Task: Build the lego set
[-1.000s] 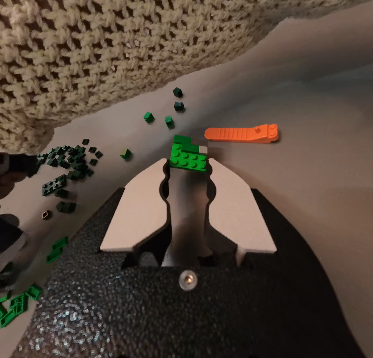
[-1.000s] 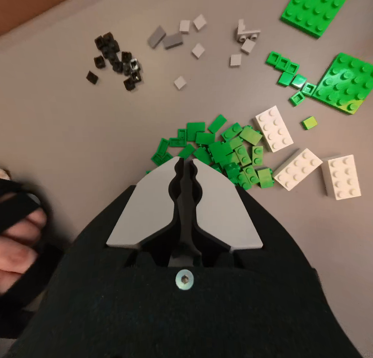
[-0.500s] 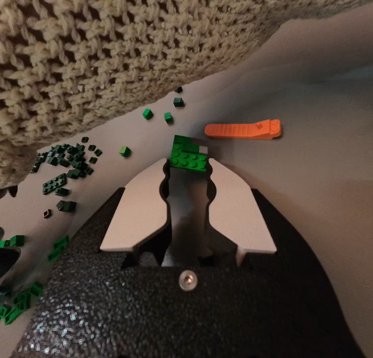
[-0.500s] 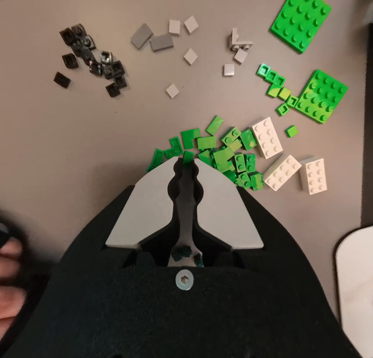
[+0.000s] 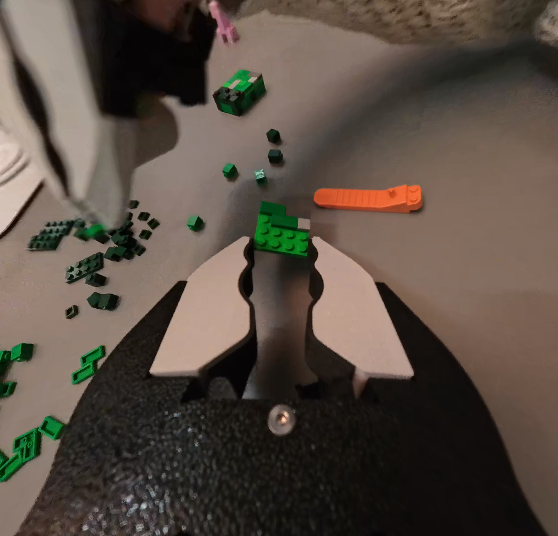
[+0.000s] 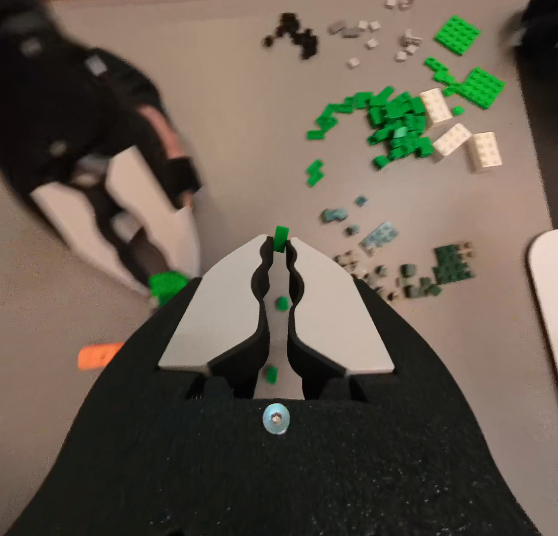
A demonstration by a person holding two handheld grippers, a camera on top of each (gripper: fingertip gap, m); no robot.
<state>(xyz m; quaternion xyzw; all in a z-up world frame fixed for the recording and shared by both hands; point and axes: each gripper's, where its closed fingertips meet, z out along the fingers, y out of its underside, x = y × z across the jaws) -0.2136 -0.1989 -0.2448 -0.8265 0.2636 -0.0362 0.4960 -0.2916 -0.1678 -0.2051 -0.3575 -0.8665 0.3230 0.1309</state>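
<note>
Two things have changed within the last second: the right gripper (image 6: 279,241) has left the heap of bright green plates (image 6: 392,122), where it was nosing half a second ago, and it now carries a small bright green flat plate (image 6: 280,239) pinched edge-on at its very tips, the fingers nearly closed around it. The knitted cream sleeve (image 5: 407,4) that filled the upper part of the left wrist view has swung aside, so more of the grey table (image 5: 453,279) shows.

By my judgement the pick is done and the step in hand is carrying this plate to the build.

The left gripper (image 5: 281,240) has not shifted; its fingers stand apart at a moderate gap with the partly built green stepped assembly with one grey tile (image 5: 282,233) between their tips. Whether they press on it or only bracket it I cannot tell for certain, though it looks held.

Only the left wrist view shows the assembly's studded top, the orange ribbed brick separator (image 5: 367,199) lying just beyond it, a finished green and black cube-like block (image 5: 240,92) farther off, and the right gripper blurred above the dark green pieces (image 5: 90,249).

Only the right wrist view shows the carried plate itself, three white bricks (image 6: 462,137), two large green square plates (image 6: 471,59), grey tiles (image 6: 371,35) and black bits (image 6: 293,35).
</note>
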